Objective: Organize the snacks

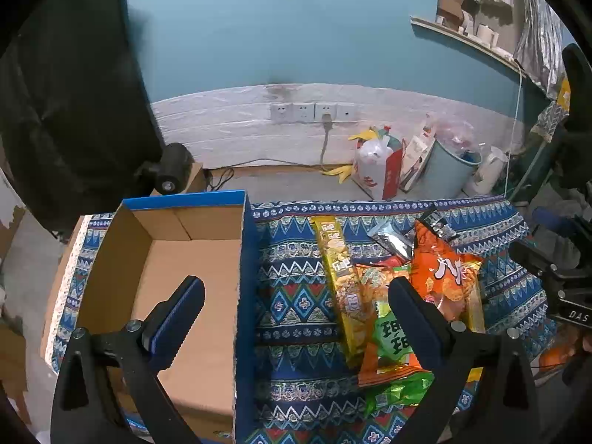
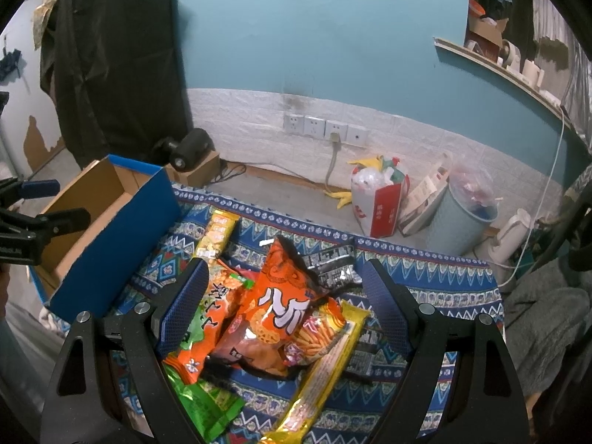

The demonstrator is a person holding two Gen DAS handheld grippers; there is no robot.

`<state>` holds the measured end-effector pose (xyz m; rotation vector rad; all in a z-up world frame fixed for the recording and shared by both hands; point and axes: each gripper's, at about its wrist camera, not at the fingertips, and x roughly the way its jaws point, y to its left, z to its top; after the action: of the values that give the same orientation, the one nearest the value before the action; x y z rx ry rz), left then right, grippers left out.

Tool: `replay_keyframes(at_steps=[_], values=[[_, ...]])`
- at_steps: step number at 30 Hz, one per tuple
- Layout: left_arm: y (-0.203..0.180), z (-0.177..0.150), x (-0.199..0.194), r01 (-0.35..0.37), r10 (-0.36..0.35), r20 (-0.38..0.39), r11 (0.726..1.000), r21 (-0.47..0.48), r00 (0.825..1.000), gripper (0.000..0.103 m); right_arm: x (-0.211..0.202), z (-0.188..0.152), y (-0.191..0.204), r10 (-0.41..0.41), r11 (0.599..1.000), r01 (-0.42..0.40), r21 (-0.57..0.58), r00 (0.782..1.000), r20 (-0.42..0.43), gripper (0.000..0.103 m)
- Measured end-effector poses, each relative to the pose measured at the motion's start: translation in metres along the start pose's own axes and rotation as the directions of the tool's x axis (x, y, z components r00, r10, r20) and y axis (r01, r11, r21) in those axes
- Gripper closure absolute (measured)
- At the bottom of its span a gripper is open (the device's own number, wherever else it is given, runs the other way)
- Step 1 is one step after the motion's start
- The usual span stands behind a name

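Observation:
A heap of snack bags lies on a patterned blue cloth. On top sits an orange bag, with a long yellow pack, a silver pouch and a green bag around it. To the left stands an open cardboard box with blue outer walls, nothing in it. My left gripper hangs open, straddling the box's right wall. My right gripper hovers open above the heap, one finger on each side of the orange bag, touching nothing that I can see.
Beyond the cloth's far edge the floor holds a red-and-white bag, a pale blue bin and a white kettle. A black roller-like device sits on a small carton behind the box. Wall sockets are behind, one with a cable plugged in.

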<state>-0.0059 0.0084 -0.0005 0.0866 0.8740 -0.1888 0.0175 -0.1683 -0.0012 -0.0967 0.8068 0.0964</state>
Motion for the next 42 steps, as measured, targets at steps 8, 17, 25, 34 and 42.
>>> replay_keyframes(at_steps=[8,17,25,34,42], values=[[0.001,-0.002,0.003,0.033,-0.033,-0.013,0.999,0.003,0.999,0.002,0.0,-0.001,-0.001,0.004,1.0,-0.004,-0.002,1.0,-0.001,0.02],[-0.008,-0.004,0.007,0.008,-0.007,-0.038,0.999,0.047,0.999,0.002,-0.001,-0.003,-0.001,0.019,1.0,-0.019,-0.004,1.0,-0.004,0.02],[-0.01,-0.005,0.01,0.001,0.002,-0.053,0.998,0.055,0.999,0.002,-0.001,-0.005,-0.003,0.016,1.0,-0.016,-0.008,1.0,-0.007,0.02],[-0.014,-0.009,0.017,-0.015,0.021,-0.081,0.997,0.073,0.997,0.002,0.0,-0.006,-0.001,0.014,1.0,-0.014,-0.02,1.0,-0.018,0.02],[-0.016,-0.011,0.019,-0.02,0.026,-0.088,0.997,0.075,0.996,0.002,0.001,-0.006,0.0,0.014,0.999,-0.015,-0.03,1.0,-0.025,0.02]])
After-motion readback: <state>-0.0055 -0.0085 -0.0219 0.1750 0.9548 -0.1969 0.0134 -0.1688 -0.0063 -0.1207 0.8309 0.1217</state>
